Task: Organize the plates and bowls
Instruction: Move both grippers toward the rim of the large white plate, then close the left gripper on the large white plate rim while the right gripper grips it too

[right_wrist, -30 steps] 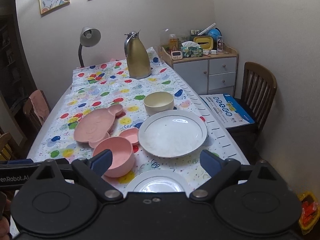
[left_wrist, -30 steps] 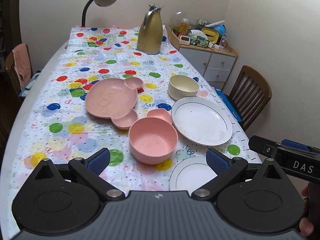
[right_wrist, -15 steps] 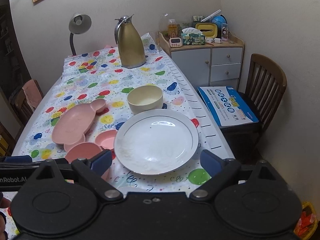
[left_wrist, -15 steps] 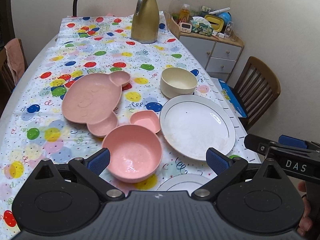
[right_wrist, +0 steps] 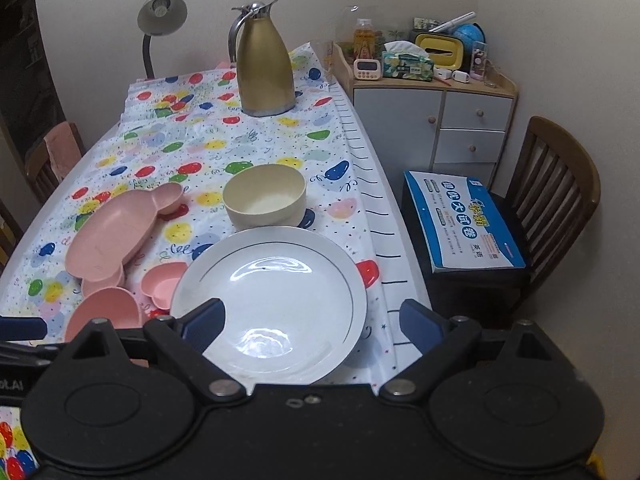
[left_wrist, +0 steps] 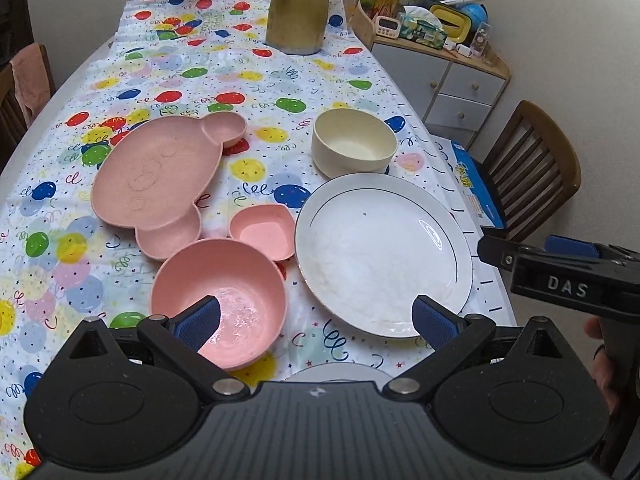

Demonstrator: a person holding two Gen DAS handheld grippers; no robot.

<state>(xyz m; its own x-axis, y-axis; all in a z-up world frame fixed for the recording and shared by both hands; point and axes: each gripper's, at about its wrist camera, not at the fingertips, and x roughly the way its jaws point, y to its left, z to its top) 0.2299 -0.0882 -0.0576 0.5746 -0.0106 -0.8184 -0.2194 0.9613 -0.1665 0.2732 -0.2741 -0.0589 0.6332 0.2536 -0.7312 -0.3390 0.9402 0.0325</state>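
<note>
No stacking or grouping is observed. The large white plate [right_wrist: 272, 300], cream bowl [right_wrist: 265, 196], pink bowl [left_wrist: 220, 302], bear-shaped pink plate [left_wrist: 156, 172] and small pink dish [left_wrist: 264, 232] are laid out singly on the tabletop [left_wrist: 280, 80]; a second white plate [left_wrist: 336, 372] is barely seen. The left gripper [left_wrist: 316, 320] and right gripper [right_wrist: 312, 320] are held spread wide, nothing grasped. The whole task is judged outstanding.

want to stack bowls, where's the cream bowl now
The cream bowl sits right of the table's middle, just behind the big white plate, with the gold jug farther back.
</note>
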